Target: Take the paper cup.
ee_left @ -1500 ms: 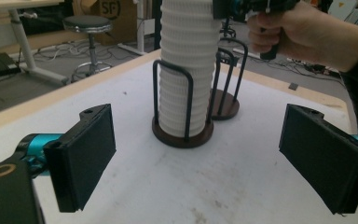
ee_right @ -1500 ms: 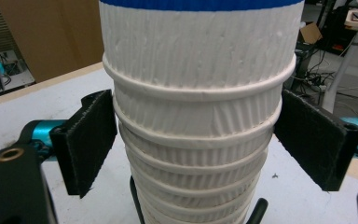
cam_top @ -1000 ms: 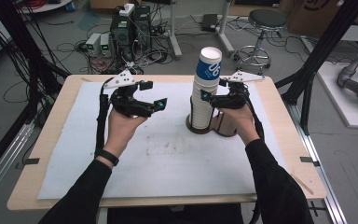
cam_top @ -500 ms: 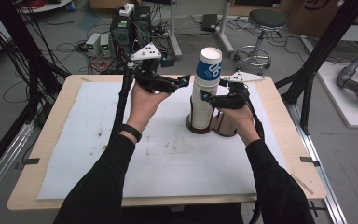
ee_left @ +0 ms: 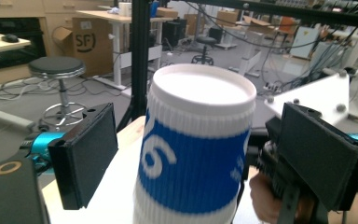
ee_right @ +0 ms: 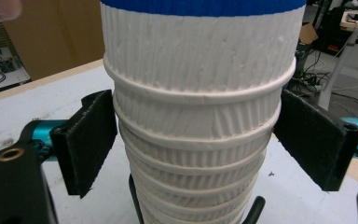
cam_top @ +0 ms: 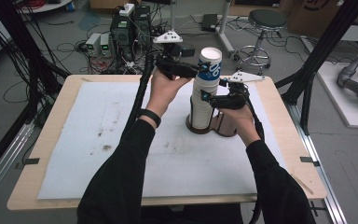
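A tall stack of white ribbed paper cups (cam_top: 201, 107) stands on a dark brown holder (cam_top: 224, 127) at the table's middle. The top cup (cam_top: 209, 65) has a blue band with white print. My left gripper (cam_top: 195, 71) is raised level with that top cup (ee_left: 196, 154), which sits between its black pads (ee_left: 86, 154) with a gap on each side; its jaws have just been closing. My right gripper (cam_top: 210, 99) is shut on the middle of the stack (ee_right: 198, 116), and its pads (ee_right: 91, 140) touch the ribbed walls on both sides.
A white mat (cam_top: 98, 140) covers the wooden table (cam_top: 28, 200). Behind the table, on the floor, are computer boxes (cam_top: 130, 28), cables and a stool (cam_top: 265, 18). Black frame posts (cam_top: 317, 60) rise at the right and left.
My left gripper has risen and moved right, from beside the lower stack to the top cup. My right gripper has kept still on the stack.
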### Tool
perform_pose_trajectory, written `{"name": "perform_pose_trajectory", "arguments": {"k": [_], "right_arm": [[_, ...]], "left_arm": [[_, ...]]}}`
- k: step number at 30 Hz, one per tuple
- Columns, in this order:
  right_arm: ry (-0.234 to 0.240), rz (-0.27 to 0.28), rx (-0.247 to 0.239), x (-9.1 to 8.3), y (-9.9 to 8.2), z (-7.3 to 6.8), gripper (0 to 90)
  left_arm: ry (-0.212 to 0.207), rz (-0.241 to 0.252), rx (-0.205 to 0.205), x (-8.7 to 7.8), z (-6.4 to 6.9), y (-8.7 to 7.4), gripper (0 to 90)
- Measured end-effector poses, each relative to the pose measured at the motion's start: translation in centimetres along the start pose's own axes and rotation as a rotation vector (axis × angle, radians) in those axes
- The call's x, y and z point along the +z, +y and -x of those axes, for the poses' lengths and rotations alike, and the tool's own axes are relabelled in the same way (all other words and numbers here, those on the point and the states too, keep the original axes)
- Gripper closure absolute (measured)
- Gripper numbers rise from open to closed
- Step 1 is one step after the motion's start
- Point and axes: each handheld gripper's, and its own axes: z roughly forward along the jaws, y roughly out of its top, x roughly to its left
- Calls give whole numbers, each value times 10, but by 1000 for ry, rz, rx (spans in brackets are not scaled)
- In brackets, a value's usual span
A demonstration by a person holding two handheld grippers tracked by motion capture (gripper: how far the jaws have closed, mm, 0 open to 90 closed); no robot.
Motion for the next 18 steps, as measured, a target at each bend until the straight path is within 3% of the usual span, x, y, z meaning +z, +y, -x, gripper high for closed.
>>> {"name": "perform_pose_trajectory", "arguments": {"k": [3,18], "right_arm": [[-1,0,1,0,0,0,142],[-6,-5,-5,-2,0,-1,143]], "left_arm": [[-24,14,-3,8,1,5,136],[-34,-6,-13,20,-3,7,217]]}}
